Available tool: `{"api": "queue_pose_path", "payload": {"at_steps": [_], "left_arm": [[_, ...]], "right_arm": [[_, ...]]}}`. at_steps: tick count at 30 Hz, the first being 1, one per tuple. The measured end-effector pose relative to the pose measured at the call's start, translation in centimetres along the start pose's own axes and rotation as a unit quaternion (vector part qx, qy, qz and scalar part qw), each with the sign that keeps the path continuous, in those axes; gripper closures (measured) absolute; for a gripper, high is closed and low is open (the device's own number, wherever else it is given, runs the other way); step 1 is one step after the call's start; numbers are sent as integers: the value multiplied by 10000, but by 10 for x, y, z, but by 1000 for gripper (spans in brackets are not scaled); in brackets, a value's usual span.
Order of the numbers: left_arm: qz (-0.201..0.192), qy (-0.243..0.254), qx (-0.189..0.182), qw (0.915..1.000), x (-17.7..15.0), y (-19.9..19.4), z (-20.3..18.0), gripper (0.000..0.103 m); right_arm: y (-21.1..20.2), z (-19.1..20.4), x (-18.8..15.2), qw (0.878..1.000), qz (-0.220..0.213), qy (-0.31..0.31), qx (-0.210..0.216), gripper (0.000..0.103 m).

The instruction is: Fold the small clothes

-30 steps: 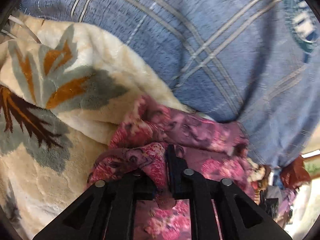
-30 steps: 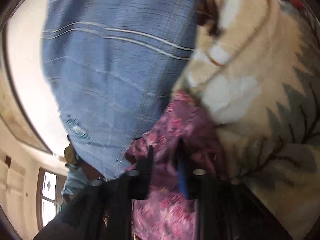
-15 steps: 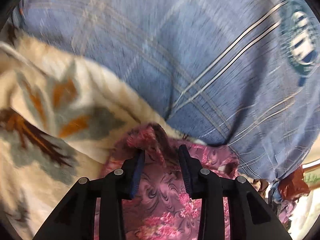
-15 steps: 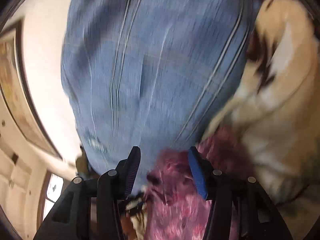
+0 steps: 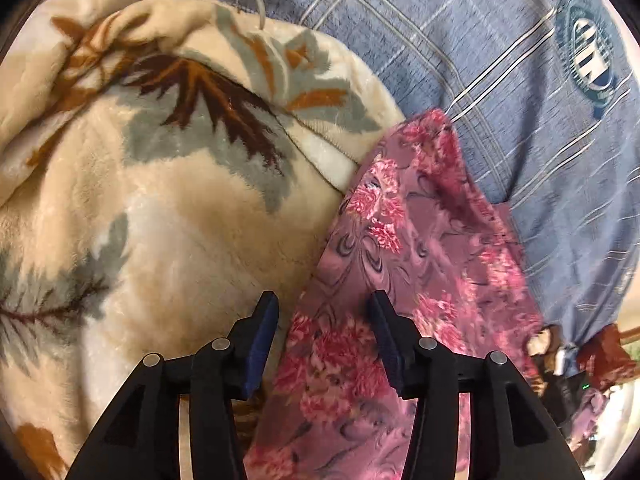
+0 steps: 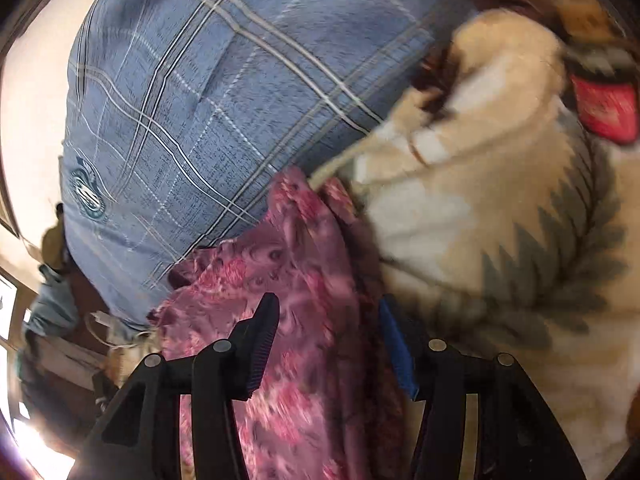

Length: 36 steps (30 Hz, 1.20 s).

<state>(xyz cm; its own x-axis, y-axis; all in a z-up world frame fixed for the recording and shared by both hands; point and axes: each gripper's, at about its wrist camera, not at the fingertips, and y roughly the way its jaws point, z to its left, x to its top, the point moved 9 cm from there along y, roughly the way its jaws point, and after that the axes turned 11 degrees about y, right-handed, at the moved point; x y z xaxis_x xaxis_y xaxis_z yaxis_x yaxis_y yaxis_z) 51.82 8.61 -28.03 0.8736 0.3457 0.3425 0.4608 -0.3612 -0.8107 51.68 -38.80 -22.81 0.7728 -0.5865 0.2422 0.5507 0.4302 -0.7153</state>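
Left gripper (image 5: 324,320): jaws opening, pads clear of the pink floral patterned garment (image 5: 404,264), whose edge lies between them. Garment lies between the cream plush leaf-print blanket (image 5: 168,200) and the blue plaid pillow (image 5: 500,72). Right gripper (image 6: 328,324): jaws opening too, garment between, unclamped. Risk: released folds slump on the soft, uneven blanket.

Cream fleece blanket (image 5: 168,216) with leaf print covers the surface, beside a blue plaid pillow (image 5: 500,80). Pale wall (image 6: 28,92) and bright window (image 6: 8,312) at left edge.
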Motion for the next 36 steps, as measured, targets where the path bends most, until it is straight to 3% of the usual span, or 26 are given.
{"api": "queue_pose_path", "payload": {"at_steps": [3,4,5,7,10,13,15,16,19,20,22,24,25,28,30,32,34,36], "left_arm": [[-18,235,162,9996,9,6,-7,57],[6,247,135,9996,8,6,-8,57],[-4,298,129,9995,8,8,-9,57],[1,297,179,9994,11,13,-11,57],[53,152,146,9998,13,13,-6,58],[81,137,230,9996,14,-3,4,59],[76,200,335,9992,14,-11,6,60],[172,348,474,9981,13,-17,7,60],[440,836,568,9939,4,-21,2,57],[522,927,537,9929,0,-20,-1,54],[684,965,387,9922,-10,-17,-5,51],[669,915,284,9931,-16,-19,-7,50],[676,933,236,9931,-19,-21,-8,51],[769,917,-63,9928,-28,-29,-11,60],[755,956,10,9926,-32,-35,-4,61],[816,965,105,9919,-34,-34,0,61],[902,932,92,9915,-35,-34,2,61],[854,1011,104,9911,-30,-40,0,61]], "right_arm": [[24,8,8,9966,-65,-426,-697,43],[34,12,8,9953,65,-545,-797,64],[36,19,10,9950,59,-649,-752,97],[27,26,23,9955,-359,-668,-565,96],[39,-13,27,9946,-178,11,-1027,93],[22,-6,22,9967,-362,108,-712,84],[0,0,10,9987,-337,270,-279,77],[-11,1,2,9989,-308,309,-155,69],[-41,-11,-36,9996,-54,274,-12,49],[-47,-18,-52,9996,23,262,-63,48],[-55,-29,-81,9996,116,229,-65,49],[-66,-37,-93,10000,35,35,58,60],[-67,-33,-98,9999,26,-163,-1,98],[-90,-13,-108,9987,-199,-442,172,98],[-105,-2,-102,9967,-561,-560,171,99],[-93,-19,-96,9972,-484,-482,-301,99],[-74,-44,-105,9940,-92,-453,-992,99],[-81,-39,-104,9922,-305,-392,-1147,95]]}}
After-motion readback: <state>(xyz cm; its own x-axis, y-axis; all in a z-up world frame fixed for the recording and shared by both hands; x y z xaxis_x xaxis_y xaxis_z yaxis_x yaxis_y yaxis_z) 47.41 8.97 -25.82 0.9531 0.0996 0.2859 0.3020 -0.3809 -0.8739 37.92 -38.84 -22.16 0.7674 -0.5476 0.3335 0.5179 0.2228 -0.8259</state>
